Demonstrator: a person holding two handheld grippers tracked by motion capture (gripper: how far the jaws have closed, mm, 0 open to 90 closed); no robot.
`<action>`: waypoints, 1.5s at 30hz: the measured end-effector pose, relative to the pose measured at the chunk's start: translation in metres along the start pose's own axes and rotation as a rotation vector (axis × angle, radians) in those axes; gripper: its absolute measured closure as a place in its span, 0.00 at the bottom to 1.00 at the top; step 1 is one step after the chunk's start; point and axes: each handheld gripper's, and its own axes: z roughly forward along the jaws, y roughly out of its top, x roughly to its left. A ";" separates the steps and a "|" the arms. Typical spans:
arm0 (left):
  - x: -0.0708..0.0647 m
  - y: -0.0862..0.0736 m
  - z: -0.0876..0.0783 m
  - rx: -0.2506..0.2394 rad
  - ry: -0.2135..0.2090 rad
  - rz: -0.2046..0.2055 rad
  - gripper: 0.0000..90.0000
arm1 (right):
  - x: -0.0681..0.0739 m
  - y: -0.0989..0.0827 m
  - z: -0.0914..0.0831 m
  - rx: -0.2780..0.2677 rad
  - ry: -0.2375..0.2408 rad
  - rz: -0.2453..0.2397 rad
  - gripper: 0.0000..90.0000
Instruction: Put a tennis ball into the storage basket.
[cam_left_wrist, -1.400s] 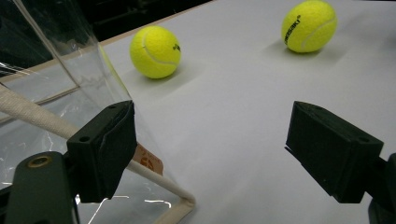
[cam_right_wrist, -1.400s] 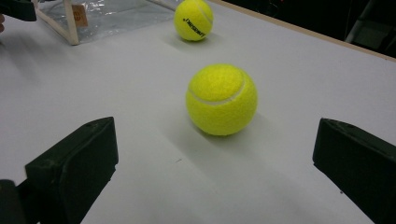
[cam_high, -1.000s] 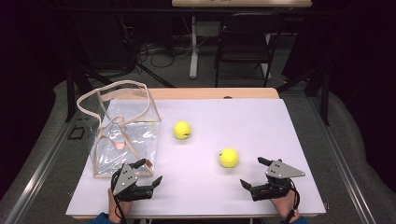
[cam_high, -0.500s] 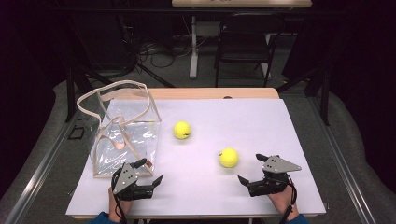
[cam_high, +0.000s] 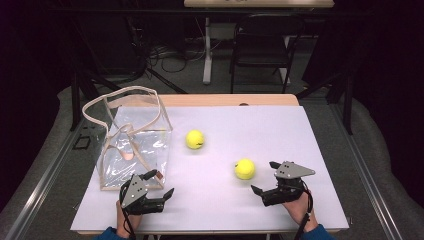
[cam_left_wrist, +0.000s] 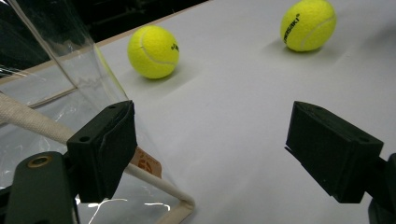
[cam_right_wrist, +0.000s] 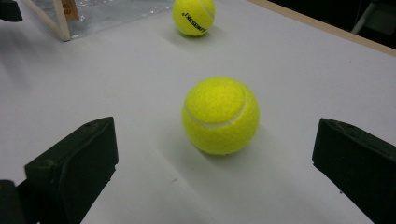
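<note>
**Right gripper lined up on the near ball; bag corner beside the left gripper**

High view: the right gripper (cam_high: 267, 176) sits near the front right of the white table (cam_high: 280, 125), jaws spread wide and empty, aimed at the near tennis ball (cam_high: 245, 169), which lies just beyond the jaw tips. In the right gripper view that ball (cam_right_wrist: 220, 115) sits between the two jaws but ahead of them, touching neither. The far tennis ball (cam_high: 195, 139) rests on the open surface, just beside the clear plastic bag (cam_high: 135, 150), which stands upright at the table's left.

The left gripper (cam_high: 161, 184) is also wide open and holds nothing. One of its jaws is close against the bag's front corner and its cream trim (cam_left_wrist: 154, 184).

Risks, as judged:
- A ball rolls freely. If one jaw meets it first, it will likely be pushed away rather than captured.
- Any sideways move of the left gripper could snag the trim and drag or tip the light bag.

Clearances: open table lies between the two balls and behind them. The right and front edges are near the right gripper, so a nudged ball has little margin there.
</note>
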 end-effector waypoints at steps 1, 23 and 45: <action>0.000 0.000 0.000 -0.003 0.001 -0.001 0.18 | 0.000 0.001 0.002 0.008 0.001 -0.003 0.00; 0.000 0.000 0.000 0.001 -0.001 0.004 0.18 | -0.010 0.026 0.025 0.079 0.043 0.010 0.00; -0.001 0.000 0.001 0.007 -0.006 0.009 0.18 | -0.017 0.037 0.045 0.143 0.061 0.025 0.00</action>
